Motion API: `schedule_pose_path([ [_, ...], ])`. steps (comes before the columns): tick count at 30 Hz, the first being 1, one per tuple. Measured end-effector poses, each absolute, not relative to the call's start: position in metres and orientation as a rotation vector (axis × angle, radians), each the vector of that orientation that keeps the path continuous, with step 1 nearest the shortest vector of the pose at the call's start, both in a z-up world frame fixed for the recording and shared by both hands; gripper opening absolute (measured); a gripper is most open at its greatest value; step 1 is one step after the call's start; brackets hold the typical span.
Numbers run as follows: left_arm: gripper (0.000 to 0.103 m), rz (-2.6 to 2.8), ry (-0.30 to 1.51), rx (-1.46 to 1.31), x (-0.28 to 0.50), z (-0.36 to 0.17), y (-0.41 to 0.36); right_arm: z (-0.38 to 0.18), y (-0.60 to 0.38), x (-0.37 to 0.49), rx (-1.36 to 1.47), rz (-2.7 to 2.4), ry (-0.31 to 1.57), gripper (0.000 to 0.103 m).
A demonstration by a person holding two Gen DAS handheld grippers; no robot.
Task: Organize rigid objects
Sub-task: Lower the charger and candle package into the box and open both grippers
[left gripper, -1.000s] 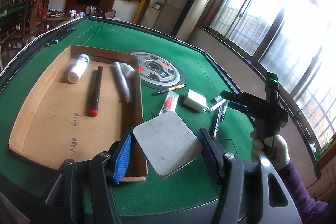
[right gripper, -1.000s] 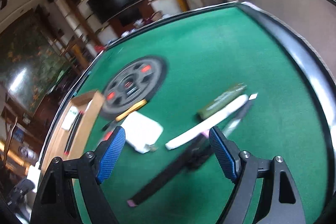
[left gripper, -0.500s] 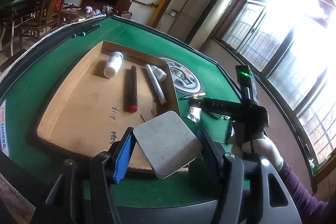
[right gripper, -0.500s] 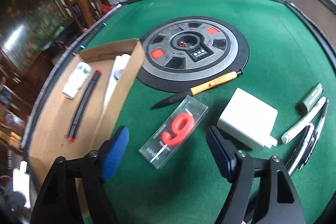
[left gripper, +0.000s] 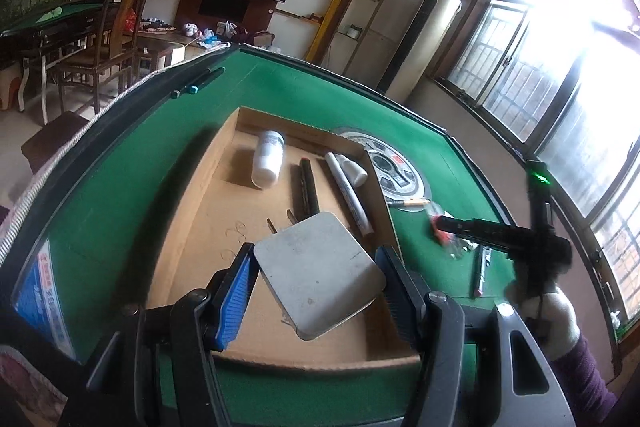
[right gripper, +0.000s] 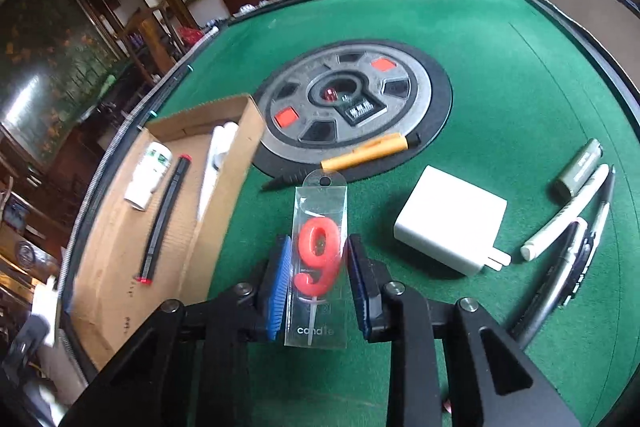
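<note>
Clear candle pack (right gripper: 320,259) reads "candle" | right claw (right gripper: 318,279) closing on it | left claw (left gripper: 316,279) clamps grey plate (left gripper: 320,275)

Grey metal plate (left gripper: 320,271): flat, rounded corners, clamped at both side edges above the cardboard tray (left gripper: 192,227).
Candle (right gripper: 318,255): red numeral nine in a clear packet, pinched at both sides, over green felt.
In tray: white bottle (left gripper: 268,159) on its side, black marker (left gripper: 306,183), white marker (left gripper: 348,191).
On felt: white charger (right gripper: 450,219), orange pen (right gripper: 360,155).
</note>
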State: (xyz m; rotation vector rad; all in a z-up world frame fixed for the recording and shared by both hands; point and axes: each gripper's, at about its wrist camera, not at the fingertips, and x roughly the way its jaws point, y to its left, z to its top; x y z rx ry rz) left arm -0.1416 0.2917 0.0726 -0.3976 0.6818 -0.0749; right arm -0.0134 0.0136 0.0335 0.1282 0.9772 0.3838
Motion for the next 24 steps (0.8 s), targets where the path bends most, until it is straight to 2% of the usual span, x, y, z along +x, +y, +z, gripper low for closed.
schedule_pose_path([
  [7,0.064,-0.021,0.824,-0.361,-0.075,0.056,0.313,0.069,0.023,-0.024,0.186,0.497,0.95,0.027],
  [16,0.064,0.095,1.028,-0.319,-0.005,0.019,0.323,0.068,0.08,-0.014,0.217,0.65,1.037,0.027],
  [20,0.064,0.116,1.047,-0.334,0.007,0.011,0.326,0.064,0.114,-0.007,0.153,0.659,1.062,0.028],
  [24,0.07,0.069,1.027,-0.412,0.001,0.012,0.331,0.05,0.142,0.006,0.092,0.625,1.086,0.028],
])
